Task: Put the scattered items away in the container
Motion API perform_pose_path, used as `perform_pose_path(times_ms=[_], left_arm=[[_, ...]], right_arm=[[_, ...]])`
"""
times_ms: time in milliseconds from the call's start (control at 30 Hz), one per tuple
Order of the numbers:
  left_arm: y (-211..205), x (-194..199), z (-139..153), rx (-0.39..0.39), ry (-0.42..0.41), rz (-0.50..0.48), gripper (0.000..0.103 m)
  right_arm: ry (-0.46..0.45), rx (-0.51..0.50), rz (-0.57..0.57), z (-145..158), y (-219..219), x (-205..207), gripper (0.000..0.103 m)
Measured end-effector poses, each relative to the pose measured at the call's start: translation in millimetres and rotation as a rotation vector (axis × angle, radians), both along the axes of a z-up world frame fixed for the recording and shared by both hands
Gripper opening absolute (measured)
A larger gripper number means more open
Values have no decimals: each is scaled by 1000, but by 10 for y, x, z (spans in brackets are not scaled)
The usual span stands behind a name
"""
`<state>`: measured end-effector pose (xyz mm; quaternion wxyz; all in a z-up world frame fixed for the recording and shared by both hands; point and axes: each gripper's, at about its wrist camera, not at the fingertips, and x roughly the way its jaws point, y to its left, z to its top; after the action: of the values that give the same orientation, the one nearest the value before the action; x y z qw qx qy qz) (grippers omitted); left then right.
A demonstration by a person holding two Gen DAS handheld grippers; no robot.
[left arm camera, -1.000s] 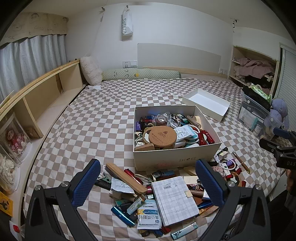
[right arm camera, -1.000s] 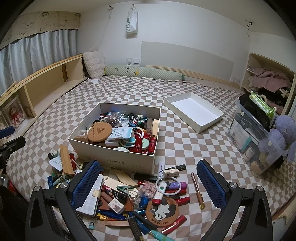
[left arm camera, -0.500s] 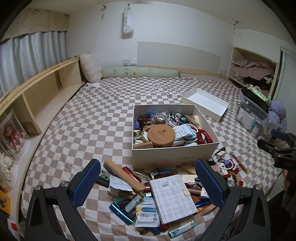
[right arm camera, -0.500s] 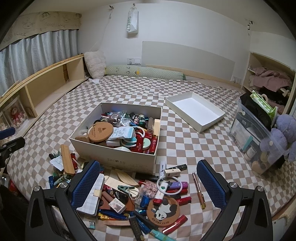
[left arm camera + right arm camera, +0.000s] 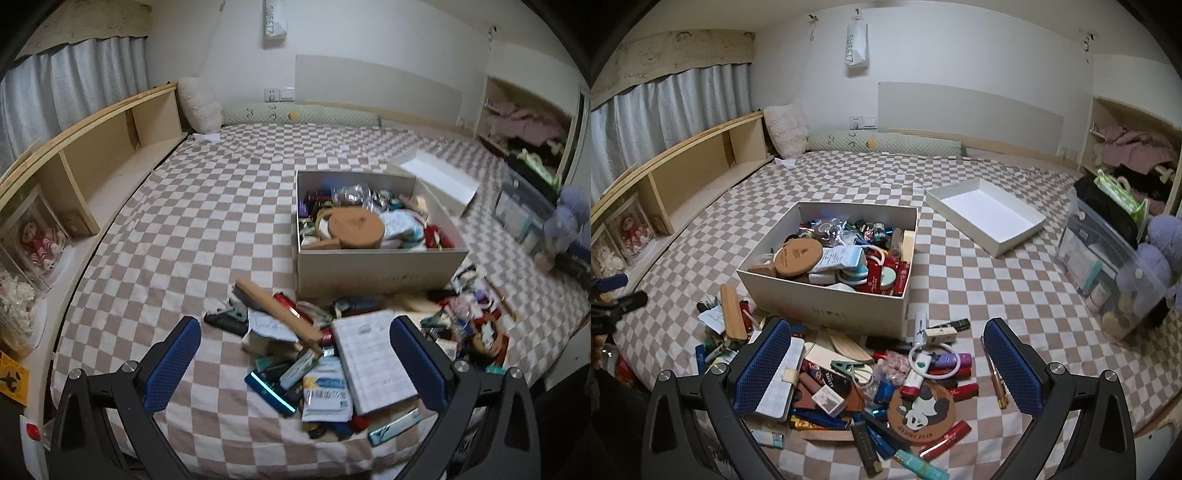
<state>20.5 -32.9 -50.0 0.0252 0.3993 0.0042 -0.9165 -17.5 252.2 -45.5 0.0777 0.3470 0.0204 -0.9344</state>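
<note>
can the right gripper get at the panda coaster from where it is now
Probably yes. The right gripper is open and empty, and the panda coaster lies flat on top of the clutter just beyond the jaws with nothing over it. Lying flat, crowded by red tubes, its edge may be awkward to pinch.

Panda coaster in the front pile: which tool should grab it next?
Right, probably. The panda coaster lies between the open right tool's fingers; the left tool, also open, frames the notebook instead.

Light: I get soft, dim indoor light.
Blur: my left view smears.
Edges: fisheye bending, dark corners.
</note>
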Motion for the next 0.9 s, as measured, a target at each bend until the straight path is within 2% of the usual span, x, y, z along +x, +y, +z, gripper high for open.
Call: perform_pose_path(times_ms=[67,200,333,433,567,767,833,900], left_arm=[[0,20,-93,0,-23,4,103],[40,64,-359,46,-99,-1,103],[192,121,-737,119,-202,-13,103],[408,133,-999,145,-283,-45,103],[680,185,-1214,106,-329,-95,103],[870,225,-1448,37,-380,-128,103],[888,226,-1510,25,-397,-118,103],[892,221,-1564,29,-413,-95,103]], right_arm=[[-14,-4,-15,-85,62,-7,103],[-66,-38,-45,-249,206,-45,103],[-135,-35,-67,-435,325,-94,103],[-197,-21,-59,-597,366,-128,103],[-287,104,-22,-866,349,-160,103],[-396,369,142,-1321,304,-131,103],[-455,407,202,-1474,342,-120,103],[-519,397,252,-1593,385,-121,103]])
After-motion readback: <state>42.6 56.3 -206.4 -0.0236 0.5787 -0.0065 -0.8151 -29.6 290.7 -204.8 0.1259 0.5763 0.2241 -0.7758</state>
